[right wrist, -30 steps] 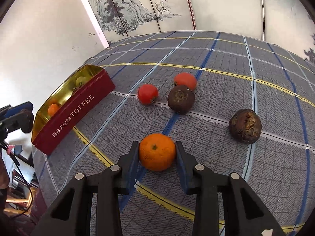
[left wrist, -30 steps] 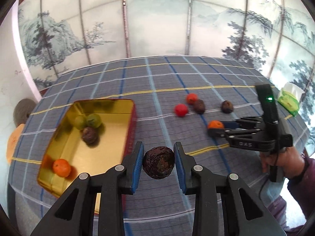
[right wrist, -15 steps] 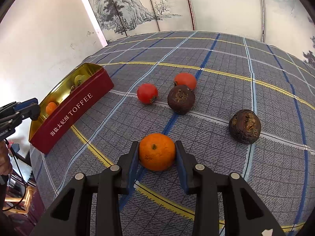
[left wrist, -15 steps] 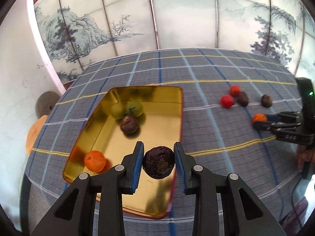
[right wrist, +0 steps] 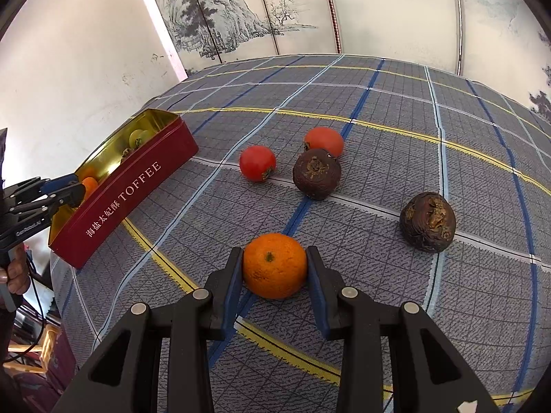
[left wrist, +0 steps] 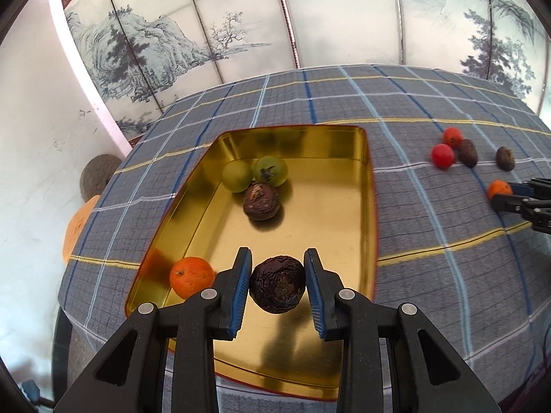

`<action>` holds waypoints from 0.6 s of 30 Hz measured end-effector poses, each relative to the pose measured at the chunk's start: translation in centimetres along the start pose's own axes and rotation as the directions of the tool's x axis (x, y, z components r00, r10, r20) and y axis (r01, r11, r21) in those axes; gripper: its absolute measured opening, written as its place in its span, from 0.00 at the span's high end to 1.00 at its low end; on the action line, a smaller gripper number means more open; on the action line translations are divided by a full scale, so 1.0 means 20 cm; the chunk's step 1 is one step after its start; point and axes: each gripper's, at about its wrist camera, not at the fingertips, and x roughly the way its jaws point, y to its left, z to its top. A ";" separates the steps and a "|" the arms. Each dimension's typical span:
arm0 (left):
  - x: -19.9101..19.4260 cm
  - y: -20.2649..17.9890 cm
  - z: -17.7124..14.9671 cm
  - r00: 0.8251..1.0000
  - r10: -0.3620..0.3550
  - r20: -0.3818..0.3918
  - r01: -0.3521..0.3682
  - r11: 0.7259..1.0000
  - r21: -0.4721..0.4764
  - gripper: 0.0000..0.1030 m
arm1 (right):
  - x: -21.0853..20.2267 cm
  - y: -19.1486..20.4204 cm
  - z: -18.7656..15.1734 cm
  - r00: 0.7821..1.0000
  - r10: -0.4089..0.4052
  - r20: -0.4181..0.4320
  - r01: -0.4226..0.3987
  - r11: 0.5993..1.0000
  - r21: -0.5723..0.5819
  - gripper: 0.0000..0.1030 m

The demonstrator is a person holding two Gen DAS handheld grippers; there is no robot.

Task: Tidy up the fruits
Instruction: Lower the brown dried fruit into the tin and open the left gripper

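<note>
Landmark = the tin [left wrist: 370, 186], gold inside, red outside, sitting on the checked desk [left wrist: 430, 241] toward its left edge.

Key relation: the left gripper [left wrist: 277, 287] hangs over the near end of the tin, pointing steeply down, with the dark wrinkled fruit [left wrist: 277, 284] above the gold floor and inside the rim line. So my read is that the drop is straight down; no sideways travel needed. The fruit is roughly round, so no long axis to line up.

Left fingers [left wrist: 241, 284]: clamped on the dark wrinkled fruit, one pad on each side, fruit centred between them and off the tin floor; its shadow falls on the floor below.

Inside the tin: two green fruits [left wrist: 255, 173] touching at the far end, a dark fruit [left wrist: 261, 201] just in front of them, an orange [left wrist: 191, 277] in the near-left corner, just left of the left gripper. The landing spot under the held fruit looks bare, and I judge the orange the nearest thing to bump.

Right gripper [right wrist: 274, 270]: well right of the tin, down at the desk, fingers [right wrist: 315, 277] closed on a second orange [right wrist: 274, 265] that appears to rest on the cloth. It's the farther hand, so the left goes first.

Still loose on the desk, right of the tin: two red fruits [right wrist: 257, 162] and two dark fruits [right wrist: 316, 173], beyond the right gripper.

Risk (judgement): round fruit may roll on the smooth metal once let go.
</note>
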 end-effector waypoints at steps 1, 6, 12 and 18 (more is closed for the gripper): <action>0.01 0.01 0.00 1.000 0.005 -0.005 -0.005 1.000 -0.001 0.69 | 0.00 0.00 0.00 1.000 0.000 0.000 0.000 1.000 0.000 0.68; 0.08 0.06 0.01 0.999 0.040 -0.025 -0.040 0.999 0.007 0.69 | 0.00 0.00 0.00 1.000 -0.001 0.000 0.001 1.000 -0.001 0.68; 0.16 0.11 0.02 0.996 0.075 -0.052 -0.074 0.997 0.017 0.69 | 0.00 0.00 0.00 1.000 0.000 0.000 0.000 1.000 0.000 0.68; 0.22 0.15 0.04 0.991 0.104 -0.080 -0.102 0.994 0.033 0.69 | 0.00 0.00 0.00 1.000 -0.001 -0.001 0.001 1.000 -0.001 0.67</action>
